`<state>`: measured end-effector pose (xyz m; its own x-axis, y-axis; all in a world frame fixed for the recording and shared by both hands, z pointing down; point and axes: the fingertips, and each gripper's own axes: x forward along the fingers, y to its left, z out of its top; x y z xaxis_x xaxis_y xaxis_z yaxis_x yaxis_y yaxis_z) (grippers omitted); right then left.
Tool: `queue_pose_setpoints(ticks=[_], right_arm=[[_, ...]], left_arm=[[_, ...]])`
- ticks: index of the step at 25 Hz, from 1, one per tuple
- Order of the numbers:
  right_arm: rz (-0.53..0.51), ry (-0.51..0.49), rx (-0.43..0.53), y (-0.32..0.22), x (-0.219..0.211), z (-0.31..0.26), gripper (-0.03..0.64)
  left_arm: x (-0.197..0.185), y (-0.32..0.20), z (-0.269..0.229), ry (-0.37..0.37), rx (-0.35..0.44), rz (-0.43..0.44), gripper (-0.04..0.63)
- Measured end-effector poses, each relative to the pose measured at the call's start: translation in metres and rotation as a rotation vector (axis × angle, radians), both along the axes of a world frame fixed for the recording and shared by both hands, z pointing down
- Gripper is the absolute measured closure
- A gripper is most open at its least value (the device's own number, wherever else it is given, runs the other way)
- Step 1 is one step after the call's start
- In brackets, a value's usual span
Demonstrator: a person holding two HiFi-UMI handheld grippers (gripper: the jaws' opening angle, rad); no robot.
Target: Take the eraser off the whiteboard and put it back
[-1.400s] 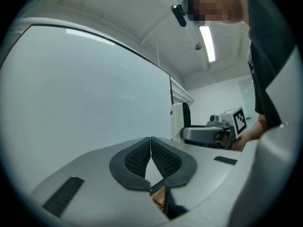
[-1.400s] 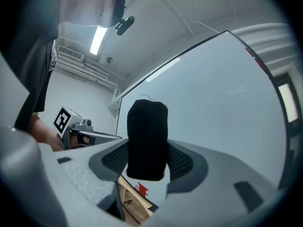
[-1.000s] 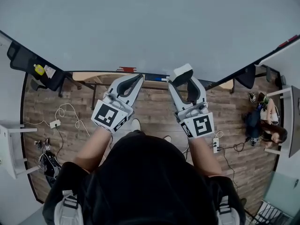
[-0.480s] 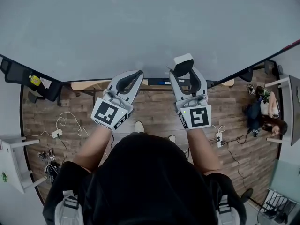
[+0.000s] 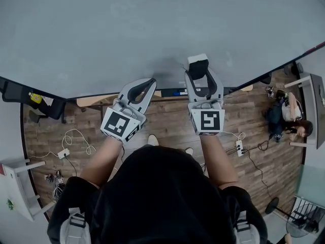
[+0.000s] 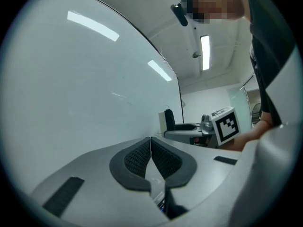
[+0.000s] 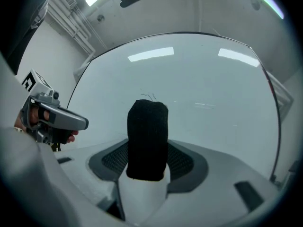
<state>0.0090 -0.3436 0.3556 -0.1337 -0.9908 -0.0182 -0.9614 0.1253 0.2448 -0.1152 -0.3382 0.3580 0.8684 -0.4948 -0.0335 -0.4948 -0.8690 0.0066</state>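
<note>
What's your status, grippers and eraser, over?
Left gripper shut, empty. Right gripper shut on eraser. Whiteboard ahead, nothing between.

We can read no word, number or brand name anywhere in these views. The only printed signs are black-and-white square code patterns, and they hold no letters. One pattern stands on the top face of the cube on the left gripper, and another stands on the cube on the right gripper. The left gripper view shows the right cube's pattern again, and there too we find nothing to read.
</note>
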Motion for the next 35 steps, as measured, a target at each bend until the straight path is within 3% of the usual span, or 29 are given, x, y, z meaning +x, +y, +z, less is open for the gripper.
queue_pose_setpoints(ticks=[12, 35], right_arm=[[0.116, 0.021, -0.023, -0.016, 0.005, 0.008, 0.390], [0.168, -0.012, -0.006, -0.020, 0.004, 0.013, 0.365]], left_arm=[[-0.002, -0.010, 0.006, 0.008, -0.009, 0.044, 0.598], [-0.006, -0.012, 0.010, 0.004, -0.017, 0.082, 0.598]])
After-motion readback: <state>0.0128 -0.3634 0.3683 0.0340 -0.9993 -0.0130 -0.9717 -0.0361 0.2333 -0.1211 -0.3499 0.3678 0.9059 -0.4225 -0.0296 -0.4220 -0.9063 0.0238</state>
